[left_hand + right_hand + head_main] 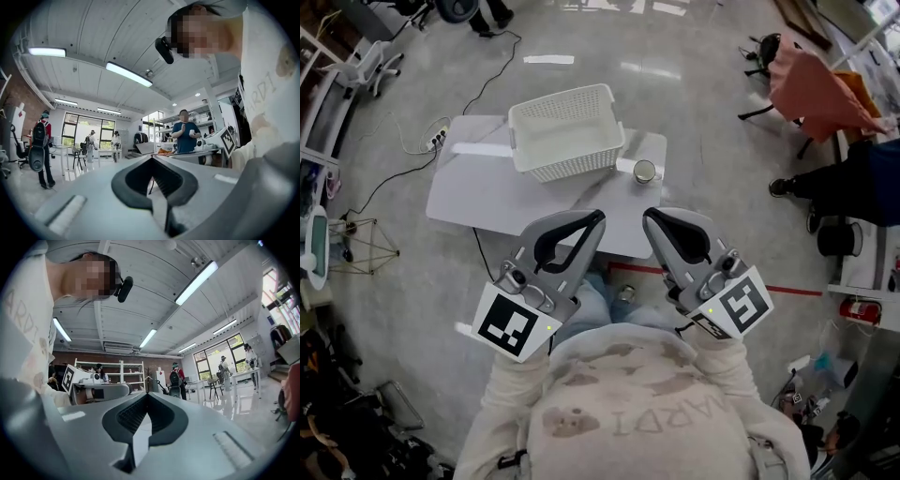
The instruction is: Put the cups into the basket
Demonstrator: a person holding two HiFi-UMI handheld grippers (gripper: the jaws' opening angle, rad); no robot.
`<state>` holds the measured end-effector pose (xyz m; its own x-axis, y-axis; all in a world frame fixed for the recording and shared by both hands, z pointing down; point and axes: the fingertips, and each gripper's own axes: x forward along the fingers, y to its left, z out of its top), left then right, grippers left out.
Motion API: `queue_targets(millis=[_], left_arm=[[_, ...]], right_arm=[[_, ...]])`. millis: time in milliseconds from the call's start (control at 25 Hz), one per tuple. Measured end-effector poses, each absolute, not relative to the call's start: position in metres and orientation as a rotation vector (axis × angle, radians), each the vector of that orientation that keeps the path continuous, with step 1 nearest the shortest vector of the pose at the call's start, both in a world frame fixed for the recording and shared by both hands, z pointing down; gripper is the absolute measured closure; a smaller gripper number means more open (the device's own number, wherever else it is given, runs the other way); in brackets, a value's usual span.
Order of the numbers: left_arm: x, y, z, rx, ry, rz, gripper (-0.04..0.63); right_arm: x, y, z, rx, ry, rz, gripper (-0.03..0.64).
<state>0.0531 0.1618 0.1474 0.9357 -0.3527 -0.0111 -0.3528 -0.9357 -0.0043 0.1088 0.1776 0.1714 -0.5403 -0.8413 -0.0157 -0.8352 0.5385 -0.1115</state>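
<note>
- A single cup (pixel 645 172), metallic-looking and upright with its open mouth up, stands on the table (pixel 478 197) just beside the right side of the basket, outside it
- The white lattice-walled basket (pixel 572 155) sits on the far part of the table; no cup shows inside it
- The left gripper (pixel 598 217) is held in front of the person's chest, well short of the cup; in its own view the left gripper (pixel 152 158) has its jaws together, with nothing between them
- The right gripper (pixel 648 215) is held level beside it; its own view shows the right gripper (pixel 147 394) with jaws meeting at the tips, empty
- The person's pale sweatshirt (pixel 637 412) carries letters, of which only "ARD" reads with any certainty
- A power strip (pixel 438 138) lies on the floor left of the table
</note>
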Motion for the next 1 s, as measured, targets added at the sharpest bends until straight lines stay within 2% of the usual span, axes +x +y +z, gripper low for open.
queue_targets(millis=[520,1000], left_arm=[[0.077,0.061,0.166,-3.127,0.195,-0.043,0.595],[0.133,0.038,0.191,-3.215,0.241,-0.003,0.595]], right_arm=[[0.132,0.049,0.197,-1.787,2.659,-0.174,0.591],[0.236,0.008,0.330,-1.995,2.782,-0.585,0.568]])
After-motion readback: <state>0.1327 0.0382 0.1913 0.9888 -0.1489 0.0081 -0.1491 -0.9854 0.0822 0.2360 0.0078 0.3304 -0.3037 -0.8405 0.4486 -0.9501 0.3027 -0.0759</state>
